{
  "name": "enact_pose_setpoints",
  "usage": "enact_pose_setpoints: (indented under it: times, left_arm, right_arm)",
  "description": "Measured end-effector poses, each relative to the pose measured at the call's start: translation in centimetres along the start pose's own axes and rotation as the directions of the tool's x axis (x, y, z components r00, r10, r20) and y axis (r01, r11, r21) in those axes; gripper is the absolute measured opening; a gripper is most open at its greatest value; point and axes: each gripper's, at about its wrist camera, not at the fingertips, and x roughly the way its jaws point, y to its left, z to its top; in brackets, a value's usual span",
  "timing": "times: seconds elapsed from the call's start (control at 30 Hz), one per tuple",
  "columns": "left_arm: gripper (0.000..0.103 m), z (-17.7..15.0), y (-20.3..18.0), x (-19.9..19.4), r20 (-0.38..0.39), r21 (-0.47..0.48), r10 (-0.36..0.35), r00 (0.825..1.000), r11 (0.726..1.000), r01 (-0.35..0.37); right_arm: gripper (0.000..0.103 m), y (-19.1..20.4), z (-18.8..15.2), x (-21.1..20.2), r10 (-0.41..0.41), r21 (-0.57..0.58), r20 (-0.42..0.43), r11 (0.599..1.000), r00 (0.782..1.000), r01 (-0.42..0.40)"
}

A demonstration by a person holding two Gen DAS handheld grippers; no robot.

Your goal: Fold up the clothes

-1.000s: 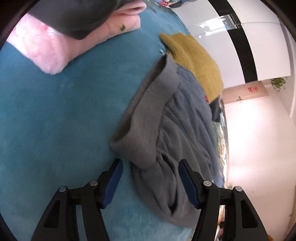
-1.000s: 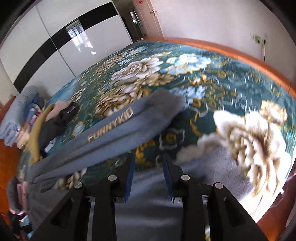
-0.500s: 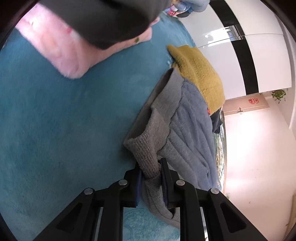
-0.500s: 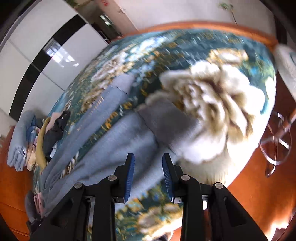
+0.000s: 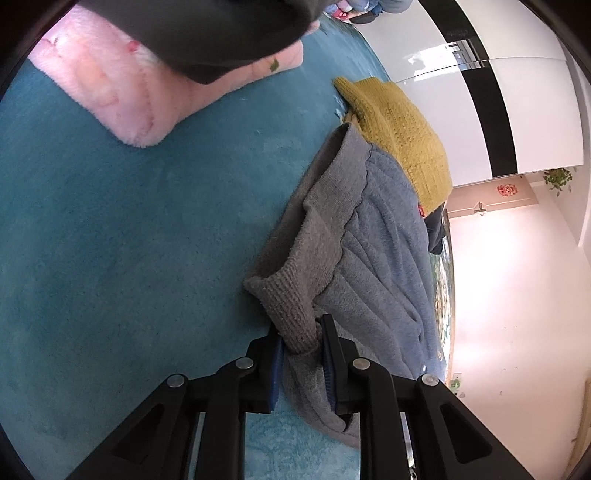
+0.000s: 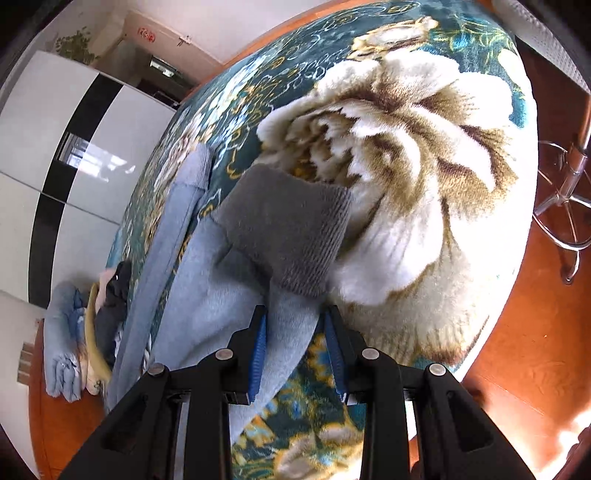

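Garment: blue-grey fleece trousers with darker grey ribbed knit bands, spread over the bed; in the left wrist view they fill the centre and lower right of the frame, in the right wrist view they run from lower centre up toward the left.
Left gripper: jaws drawn narrow, clamped on the grey ribbed band at the lower centre of its frame, cloth bunched between the blue pads.
Right gripper: blue pads stand on either side of one trouser leg, just below its grey ribbed cuff; whether they press the cloth, I cannot tell.
Bedding: plain teal plush blanket fills the left of the left wrist view; dark teal blanket with large cream and gold flowers fills the right wrist view's centre and right.
Neighbours: mustard yellow knitted garment touches the trousers' upper edge; pink fluffy garment at upper left, well apart, with a dark grey cloth over it.
Floor: orange-brown wood at the right edge.
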Motion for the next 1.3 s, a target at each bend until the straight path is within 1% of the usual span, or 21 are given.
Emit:
enact_pose_setpoints:
  times: [0.07,0.13,0.17,0.2,0.23,0.33,0.4,0.43,0.47,0.53,0.6,0.67,0.73,0.8,0.87,0.93,1.0,1.07,1.1,1.17,1.3]
  left_arm:
    - [0.02,-0.2,0.0,-0.2,0.012,0.005,0.002,1.0,1.0,-0.002]
    - [0.02,-0.2,-0.4,-0.2,0.023,0.018,-0.002,1.0,1.0,0.001]
    - [0.019,-0.3,-0.6,-0.7,0.034,0.022,-0.017,0.999,1.0,0.017]
    - [0.018,-0.3,-0.9,-1.2,0.045,0.025,-0.033,0.998,0.999,0.032]
    - [0.018,-0.3,-1.2,-1.7,0.056,0.029,-0.048,0.997,0.998,0.047]
    - [0.017,-0.4,-2.2,-3.4,0.091,0.043,-0.101,0.991,0.994,0.097]
    - [0.016,-0.8,-3.6,-5.8,0.128,0.084,-0.155,0.98,0.986,0.145]
    - [0.016,-1.0,-4.2,-7.1,0.145,0.11,-0.18,0.973,0.98,0.165]
    - [0.016,-1.3,-4.6,-8.3,0.159,0.135,-0.193,0.968,0.976,0.173]
    - [0.017,-1.7,-4.3,-9.8,0.168,0.163,-0.176,0.97,0.975,0.149]
    - [0.017,-1.9,-2.5,-9.7,0.146,0.12,-0.152,0.978,0.984,0.135]
    - [0.017,-2.0,-0.7,-8.7,0.112,0.053,-0.145,0.983,0.989,0.14]
    - [0.017,-2.0,0.2,-7.8,0.086,0.005,-0.156,0.984,0.988,0.156]
    - [0.017,-1.9,-0.5,-7.5,0.07,-0.001,-0.175,0.982,0.984,0.176]
    - [0.017,-1.6,-1.9,-7.9,0.075,0.017,-0.2,0.977,0.98,0.199]
    - [0.017,-1.1,-3.4,-8.3,0.077,0.018,-0.201,0.977,0.98,0.2]
    - [0.017,-0.4,-4.3,-8.0,0.065,-0.022,-0.209,0.976,0.977,0.211]
    - [0.017,0.6,-5.0,-6.8,0.047,-0.084,-0.241,0.969,0.966,0.244]
    - [0.017,1.2,-5.2,-6.1,0.041,-0.114,-0.246,0.968,0.962,0.249]
    - [0.017,2.3,-5.4,-5.3,0.036,-0.154,-0.247,0.968,0.956,0.25]
    - [0.017,4.8,-6.3,-2.7,0.031,-0.245,-0.261,0.965,0.934,0.26]
  right_arm:
    - [0.032,0.0,0.1,0.1,0.013,0.009,0.017,1.0,1.0,-0.013]
    - [0.027,0.0,0.2,0.2,0.038,0.019,0.03,0.999,0.999,-0.039]
    - [0.011,0.0,0.4,0.4,0.063,0.033,0.024,0.997,0.998,-0.064]
    - [0.007,0.0,0.5,0.6,0.088,0.047,0.019,0.995,0.996,-0.089]
    - [0.007,0.1,0.6,0.8,0.113,0.059,0.017,0.992,0.994,-0.113]
    - [0.005,1.4,1.4,-0.4,0.185,0.052,0.061,0.981,0.981,-0.189]
    - [0.005,2.4,1.8,-2.5,0.255,0.029,0.113,0.965,0.96,-0.259]
    - [0.005,2.8,1.9,-3.6,0.291,0.009,0.139,0.955,0.947,-0.295]
    - [0.005,3.4,1.8,-4.5,0.303,-0.025,0.152,0.953,0.941,-0.302]
    - [0.005,4.6,1.7,-6.2,0.327,-0.093,0.176,0.945,0.928,-0.315]
    - [0.005,5.7,1.6,-7.8,0.35,-0.157,0.197,0.933,0.916,-0.323]
    - [0.005,5.3,1.3,-7.4,0.333,-0.15,0.177,0.939,0.926,-0.31]
    - [0.005,4.9,1.0,-7.0,0.319,-0.142,0.158,0.944,0.935,-0.298]
    - [0.005,5.2,1.2,-6.9,0.335,-0.128,0.158,0.94,0.929,-0.317]
    - [0.005,6.2,1.8,-7.1,0.326,-0.131,0.167,0.943,0.931,-0.306]
    - [0.005,7.3,2.5,-7.3,0.316,-0.133,0.177,0.946,0.932,-0.296]
    - [0.005,8.3,3.2,-7.6,0.307,-0.135,0.186,0.949,0.933,-0.285]
    - [0.005,9.4,3.8,-7.8,0.298,-0.137,0.196,0.952,0.934,-0.275]
    - [0.005,9.9,4.2,-7.9,0.292,-0.138,0.2,0.953,0.935,-0.268]
    - [0.005,11.5,5.5,-7.1,0.253,-0.135,0.189,0.964,0.949,-0.23]
    - [0.005,15.0,8.1,-4.5,0.163,-0.149,0.149,0.979,0.975,-0.141]
